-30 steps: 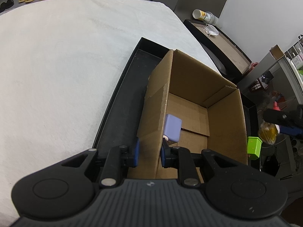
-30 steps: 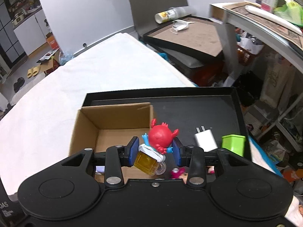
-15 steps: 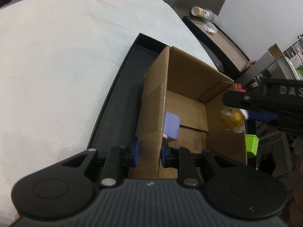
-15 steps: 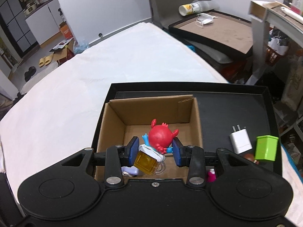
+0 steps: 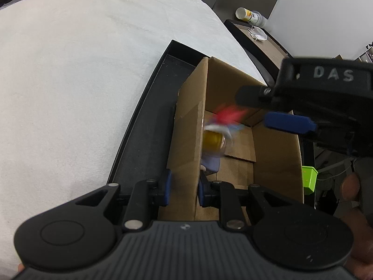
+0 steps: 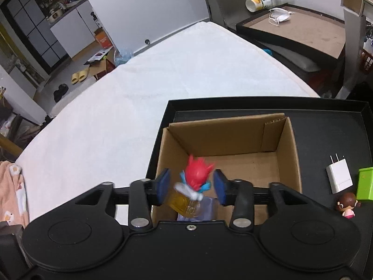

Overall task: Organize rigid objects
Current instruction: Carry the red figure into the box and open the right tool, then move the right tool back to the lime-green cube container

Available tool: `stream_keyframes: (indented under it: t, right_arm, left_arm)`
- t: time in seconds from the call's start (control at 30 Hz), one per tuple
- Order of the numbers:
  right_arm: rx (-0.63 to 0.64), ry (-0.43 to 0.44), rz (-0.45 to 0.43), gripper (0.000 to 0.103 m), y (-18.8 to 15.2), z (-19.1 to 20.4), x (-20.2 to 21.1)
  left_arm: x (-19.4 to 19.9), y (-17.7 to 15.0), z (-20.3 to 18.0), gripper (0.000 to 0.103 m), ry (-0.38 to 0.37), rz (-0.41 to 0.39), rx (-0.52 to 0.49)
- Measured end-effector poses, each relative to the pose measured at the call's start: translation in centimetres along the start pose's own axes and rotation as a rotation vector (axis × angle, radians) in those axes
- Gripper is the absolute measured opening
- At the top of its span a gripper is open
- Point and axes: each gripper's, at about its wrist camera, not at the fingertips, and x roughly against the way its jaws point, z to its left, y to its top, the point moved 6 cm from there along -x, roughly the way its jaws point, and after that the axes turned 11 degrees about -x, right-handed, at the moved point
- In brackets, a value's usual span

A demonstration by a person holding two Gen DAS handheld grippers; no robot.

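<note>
A brown cardboard box [image 6: 289, 149] stands open in a black tray [image 6: 326, 121]. My right gripper [image 6: 191, 187] is open above the box. The red toy with a yellow mug [image 6: 194, 186] is blurred between the spread fingers, falling into the box; it also shows in the left wrist view [image 5: 219, 128]. My left gripper [image 5: 183, 187] is shut on the box's side wall [image 5: 188, 140]. A lilac block [image 5: 211, 163] lies inside the box under the toy.
In the tray right of the box lie a white charger plug [image 6: 339, 177], a green cube [image 6: 366, 183] and a small doll figure [image 6: 348, 205]. A white cloth [image 5: 81, 81] covers the table to the left. A side table with a cup [image 6: 258, 1] stands behind.
My right gripper moved over the box and opened, letting go of the red toy, which now drops into the box. The left gripper keeps its hold on the box wall.
</note>
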Motion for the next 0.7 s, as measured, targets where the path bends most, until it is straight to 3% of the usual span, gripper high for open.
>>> stream_keyframes:
  t: [0.3, 0.7]
  right_arm:
    - [-0.015, -0.039, -0.012, 0.051, 0.2, -2.3, 2.4]
    - [-0.036, -0.096, -0.067, 0.064, 0.7, -6.7, 6.7]
  left_arm:
    - [0.0, 0.0, 0.0, 0.021, 0.0, -0.001, -0.001]
    - [0.1, 0.0, -0.3, 0.021, 0.009, -0.003, -0.012]
